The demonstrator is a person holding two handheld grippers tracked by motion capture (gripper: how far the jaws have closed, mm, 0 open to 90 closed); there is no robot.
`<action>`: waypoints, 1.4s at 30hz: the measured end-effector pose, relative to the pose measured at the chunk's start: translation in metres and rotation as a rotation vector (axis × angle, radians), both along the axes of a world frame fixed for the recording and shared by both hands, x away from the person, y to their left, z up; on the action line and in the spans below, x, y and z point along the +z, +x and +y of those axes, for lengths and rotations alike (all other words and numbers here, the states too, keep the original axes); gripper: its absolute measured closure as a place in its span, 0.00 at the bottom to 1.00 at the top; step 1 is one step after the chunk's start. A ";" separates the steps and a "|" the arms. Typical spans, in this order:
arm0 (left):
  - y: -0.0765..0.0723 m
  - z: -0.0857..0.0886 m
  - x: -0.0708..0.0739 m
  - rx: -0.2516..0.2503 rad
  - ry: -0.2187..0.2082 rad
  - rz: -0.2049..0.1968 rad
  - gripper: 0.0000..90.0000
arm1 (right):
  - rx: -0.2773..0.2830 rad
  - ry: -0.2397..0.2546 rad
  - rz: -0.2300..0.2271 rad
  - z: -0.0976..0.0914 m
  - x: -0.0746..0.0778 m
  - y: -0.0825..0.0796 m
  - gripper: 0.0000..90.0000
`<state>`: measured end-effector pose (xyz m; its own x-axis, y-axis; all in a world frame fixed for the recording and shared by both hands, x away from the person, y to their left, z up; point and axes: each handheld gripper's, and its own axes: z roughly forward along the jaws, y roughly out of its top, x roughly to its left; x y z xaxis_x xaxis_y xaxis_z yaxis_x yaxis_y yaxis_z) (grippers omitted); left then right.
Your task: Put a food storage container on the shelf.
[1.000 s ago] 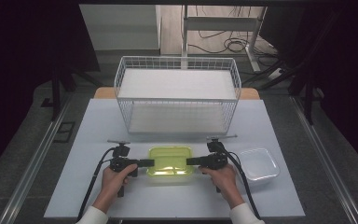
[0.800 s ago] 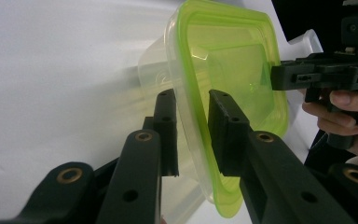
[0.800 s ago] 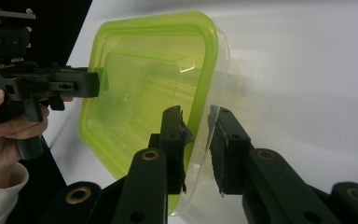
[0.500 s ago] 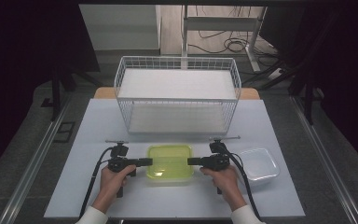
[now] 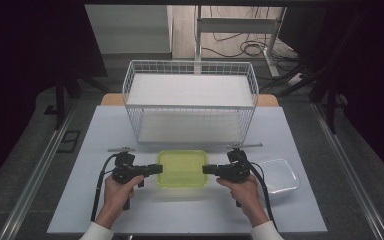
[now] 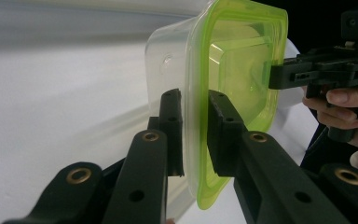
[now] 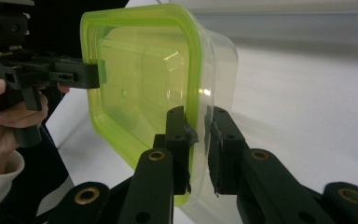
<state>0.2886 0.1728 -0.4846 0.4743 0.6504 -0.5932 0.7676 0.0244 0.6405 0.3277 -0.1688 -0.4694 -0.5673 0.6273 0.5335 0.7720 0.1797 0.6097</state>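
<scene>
While both forearms reach in from the table's [image 5: 80,200] near edge, the left gripper [image 5: 156,169] and right gripper [image 5: 206,169] point level at each other. Each is clamped on an opposite rim of the green-lidded container [image 5: 182,168], having just finished closing. That container sits near the near edge's middle, in front of the wire basket [image 5: 190,100].

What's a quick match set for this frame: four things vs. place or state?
Things:
1. green-lidded container
2. wire basket
3. clear tub
4. left tool

Place or state:
A. far side of the table, standing there
B. shut on the lid rim's left edge
C. gripped at both ends, between the hands
D. on the table right of the right hand

Pairs: 1-C, 2-A, 3-D, 4-B
</scene>
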 end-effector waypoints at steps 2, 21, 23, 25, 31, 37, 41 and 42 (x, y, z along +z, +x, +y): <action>-0.002 0.001 0.004 0.000 -0.001 -0.018 0.87 | 0.004 -0.005 -0.021 0.001 0.004 -0.002 0.88; -0.015 0.002 0.029 -0.004 -0.001 -0.127 0.86 | 0.027 -0.001 -0.142 0.000 0.030 -0.013 0.88; -0.018 0.003 0.034 -0.002 -0.006 -0.145 0.86 | 0.027 0.001 -0.161 0.002 0.035 -0.016 0.88; -0.020 0.004 0.038 -0.004 -0.009 -0.156 0.86 | 0.031 0.005 -0.175 0.002 0.039 -0.017 0.88; -0.024 0.004 0.046 -0.006 -0.008 -0.181 0.86 | 0.035 0.015 -0.207 0.002 0.047 -0.021 0.88; -0.025 0.004 0.050 -0.015 -0.017 -0.191 0.86 | 0.034 0.020 -0.223 0.000 0.053 -0.024 0.88; -0.026 0.004 0.053 -0.012 -0.019 -0.203 0.86 | 0.029 0.017 -0.245 0.001 0.057 -0.027 0.88; -0.027 0.004 0.054 -0.010 -0.017 -0.207 0.86 | 0.032 0.018 -0.252 0.001 0.059 -0.028 0.88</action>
<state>0.2618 0.1772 -0.4302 0.5938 0.6356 -0.4934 0.6200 0.0294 0.7840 0.3000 -0.1679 -0.4108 -0.7036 0.5984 0.3833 0.5891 0.1895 0.7855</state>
